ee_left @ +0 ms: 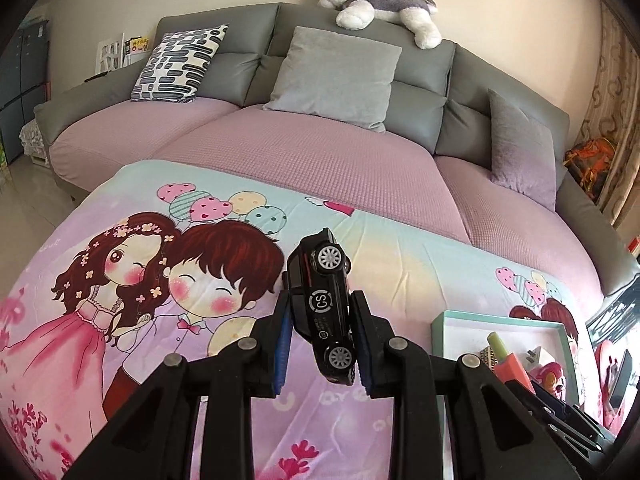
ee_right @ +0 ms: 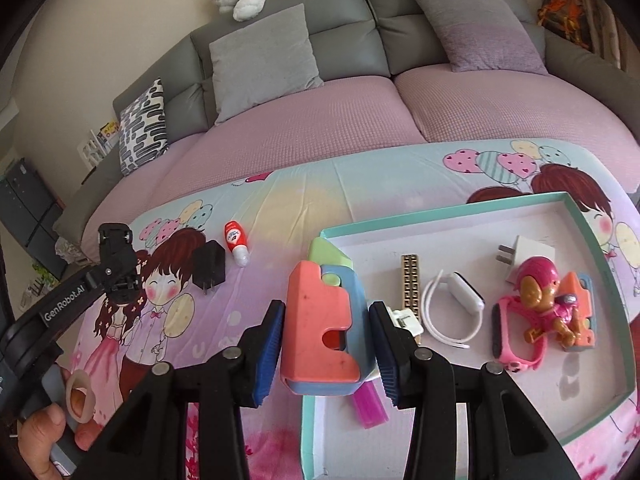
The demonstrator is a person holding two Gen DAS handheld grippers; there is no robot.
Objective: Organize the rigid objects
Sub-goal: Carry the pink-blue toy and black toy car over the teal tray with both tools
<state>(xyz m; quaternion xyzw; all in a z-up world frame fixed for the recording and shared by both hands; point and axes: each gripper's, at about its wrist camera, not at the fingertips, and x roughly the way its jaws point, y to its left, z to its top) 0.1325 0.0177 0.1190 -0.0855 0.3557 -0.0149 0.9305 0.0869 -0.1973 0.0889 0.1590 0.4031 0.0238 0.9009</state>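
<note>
My left gripper (ee_left: pixel 320 312) is shut on a black toy car (ee_left: pixel 324 304), held nose-up above the cartoon-print cloth (ee_left: pixel 120 280); it also shows in the right wrist view (ee_right: pixel 116 264) at the far left. My right gripper (ee_right: pixel 326 324) is shut on a coral, blue and green toy block (ee_right: pixel 320 320) over the left rim of the teal-edged white tray (ee_right: pixel 520 380). In the tray lie a pink pup figure (ee_right: pixel 548 304), a white wristband (ee_right: pixel 452 308), a white plug (ee_right: pixel 524 256), a gold patterned bar (ee_right: pixel 410 284) and a magenta piece (ee_right: pixel 370 404).
A black charger (ee_right: pixel 208 268) and a small red-and-white bottle (ee_right: pixel 236 242) lie on the cloth left of the tray. Behind is a grey sofa with pink covers (ee_left: pixel 320 152), cushions and a plush husky (ee_left: pixel 380 4). The tray shows at the lower right of the left wrist view (ee_left: pixel 452 320).
</note>
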